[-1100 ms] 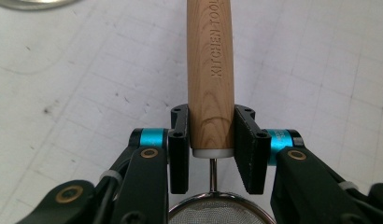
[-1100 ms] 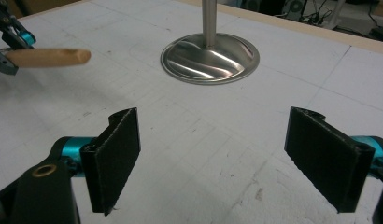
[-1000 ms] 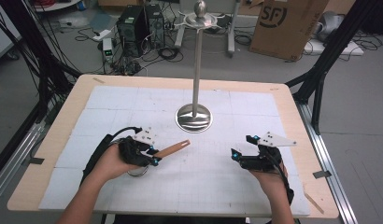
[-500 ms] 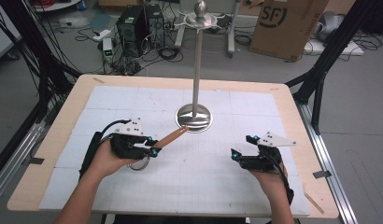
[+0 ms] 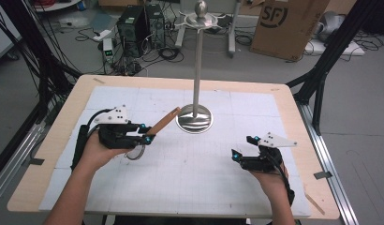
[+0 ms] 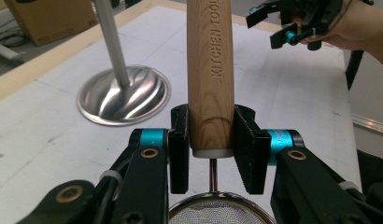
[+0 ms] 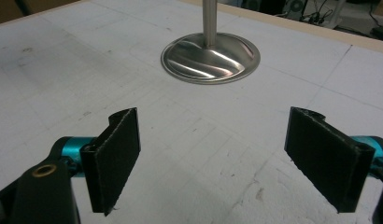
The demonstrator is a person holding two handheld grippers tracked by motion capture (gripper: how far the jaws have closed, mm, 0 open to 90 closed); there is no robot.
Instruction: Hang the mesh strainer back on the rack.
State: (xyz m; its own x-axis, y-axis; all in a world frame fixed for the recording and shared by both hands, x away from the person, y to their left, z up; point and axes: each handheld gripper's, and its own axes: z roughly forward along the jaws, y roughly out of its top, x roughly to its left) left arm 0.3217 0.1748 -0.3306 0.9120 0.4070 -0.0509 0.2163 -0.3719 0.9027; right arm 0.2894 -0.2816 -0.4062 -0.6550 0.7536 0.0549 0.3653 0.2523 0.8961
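The left gripper sat at about 8 o'clock on the tabletop, its jaws clamped on the wooden handle of a strainer, gripping it just above the handle's lower end, while the mesh bowl hung beneath the jaws and the handle slanted up toward 2 o'clock, its tip near the base of the stand. The right gripper rested at about 4 o'clock, well apart from the strainer, its jaws spread wide with nothing between them and aimed toward the stand at the tabletop's middle.
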